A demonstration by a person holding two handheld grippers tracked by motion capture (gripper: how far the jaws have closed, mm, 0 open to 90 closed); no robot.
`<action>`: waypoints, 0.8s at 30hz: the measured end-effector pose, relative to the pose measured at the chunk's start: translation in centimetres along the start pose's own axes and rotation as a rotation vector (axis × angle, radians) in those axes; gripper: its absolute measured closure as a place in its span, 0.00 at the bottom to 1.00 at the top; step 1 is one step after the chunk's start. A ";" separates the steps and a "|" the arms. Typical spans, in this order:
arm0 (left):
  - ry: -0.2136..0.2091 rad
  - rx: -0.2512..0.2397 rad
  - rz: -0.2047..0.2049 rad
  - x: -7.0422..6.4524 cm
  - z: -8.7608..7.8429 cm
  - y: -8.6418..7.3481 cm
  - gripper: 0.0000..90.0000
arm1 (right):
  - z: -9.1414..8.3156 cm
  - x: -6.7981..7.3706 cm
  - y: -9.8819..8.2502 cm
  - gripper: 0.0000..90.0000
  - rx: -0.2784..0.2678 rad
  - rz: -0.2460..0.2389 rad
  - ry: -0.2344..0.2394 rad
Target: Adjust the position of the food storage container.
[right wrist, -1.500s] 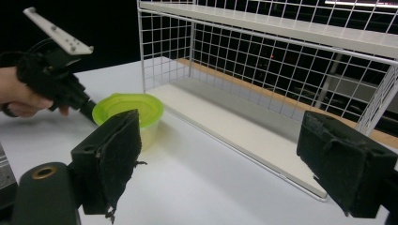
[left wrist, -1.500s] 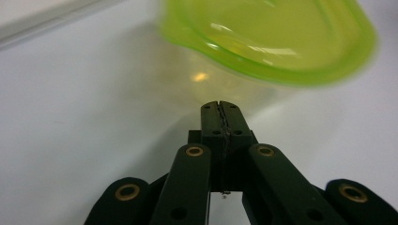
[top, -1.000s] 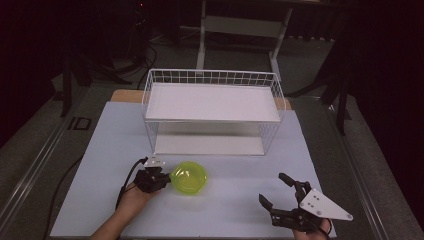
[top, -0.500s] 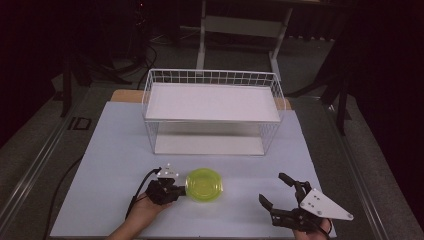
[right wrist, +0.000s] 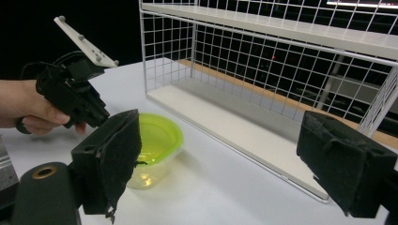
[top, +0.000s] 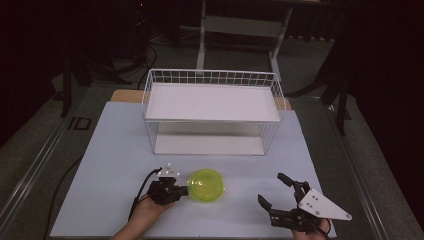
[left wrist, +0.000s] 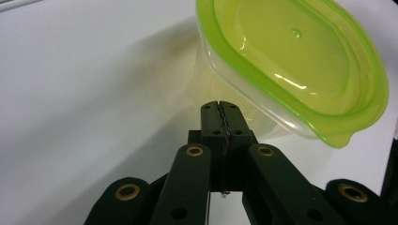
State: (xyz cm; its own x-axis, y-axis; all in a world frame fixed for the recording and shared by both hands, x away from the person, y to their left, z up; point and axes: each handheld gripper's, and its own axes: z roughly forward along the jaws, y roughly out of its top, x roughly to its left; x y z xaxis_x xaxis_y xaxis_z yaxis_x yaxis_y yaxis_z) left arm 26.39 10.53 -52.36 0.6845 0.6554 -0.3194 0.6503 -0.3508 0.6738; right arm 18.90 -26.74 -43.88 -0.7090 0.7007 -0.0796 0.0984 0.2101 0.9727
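Black tool (top: 181, 190), brass rivets, grey plate (top: 320, 204)

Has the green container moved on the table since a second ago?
Yes. In the high view the green container has slid to the right along the table, now below the middle of the wire shelf, pushed by the shut left gripper.

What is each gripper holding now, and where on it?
Nothing. The left gripper is shut on itself, its tips beside the green container, pinching no part. The right gripper hangs open, apart from it.
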 end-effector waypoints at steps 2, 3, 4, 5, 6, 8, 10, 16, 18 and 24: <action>-0.008 0.003 0.009 -0.3 0.5 0.3 1.00 | -0.1 0.0 0.0 0.16 -0.002 -0.004 -0.001; -0.008 0.005 0.014 -0.4 0.6 0.4 1.00 | -0.1 0.0 0.0 0.16 -0.002 0.000 -0.001; -0.005 0.003 0.021 -0.6 0.8 0.5 1.00 | -0.1 -0.1 0.0 0.16 -0.002 0.001 -0.001; -0.011 0.006 0.025 -0.7 1.0 0.7 1.00 | -0.1 -0.1 0.0 0.16 -0.002 0.005 -0.001; -0.009 0.008 0.030 -0.8 1.3 0.9 1.00 | -0.1 -0.2 -0.1 0.16 -0.001 0.010 0.000; -0.015 0.009 0.023 -1.0 1.8 1.3 1.00 | -0.1 -0.2 -0.1 0.16 -0.001 0.012 0.000; -0.020 0.010 0.030 -1.2 2.4 1.8 1.00 | -0.1 -0.2 0.0 0.16 -0.003 0.009 0.001; -0.047 0.022 0.023 -1.6 3.6 2.3 1.00 | -0.2 -0.2 -0.1 0.16 -0.004 0.008 0.003; -0.050 0.025 0.016 -1.7 3.9 2.3 1.00 | -0.2 -0.3 -0.1 0.16 -0.004 0.010 0.004; -0.058 0.026 0.017 -1.4 3.6 2.1 1.00 | -0.2 -0.3 -0.1 0.16 -0.007 0.011 0.005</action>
State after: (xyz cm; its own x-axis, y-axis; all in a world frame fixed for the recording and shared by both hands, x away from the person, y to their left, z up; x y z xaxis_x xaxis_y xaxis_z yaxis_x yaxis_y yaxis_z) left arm 27.96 6.45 -52.90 0.7129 0.6098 -0.3464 0.6463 -0.3796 0.6619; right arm 18.95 -27.12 -43.87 -0.7113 0.6996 -0.0681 0.1011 0.1977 0.9750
